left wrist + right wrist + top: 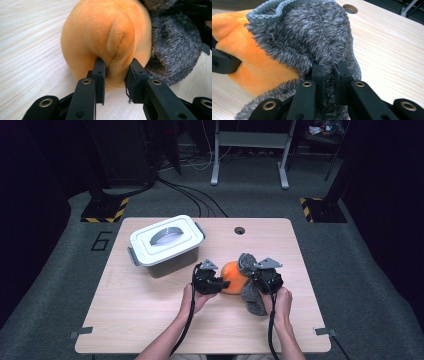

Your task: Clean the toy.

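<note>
On table, left gripper (115, 75) jaws pinching orange plush (105, 32), right gripper (329, 75) jaws clamping grey sock (312, 37)

Black hand-held gripper (223, 283) ×2 w/ brass-ringed screws, grey triangular top plates, trailing black cables.

My right gripper (329, 72) pinches a fuzzy grey knitted sock (312, 37).
The sock's ribbed cuff curls at the top, an orange plush toy (254, 65) fills it, and the pale wooden table (392, 55) lies beneath.
</note>
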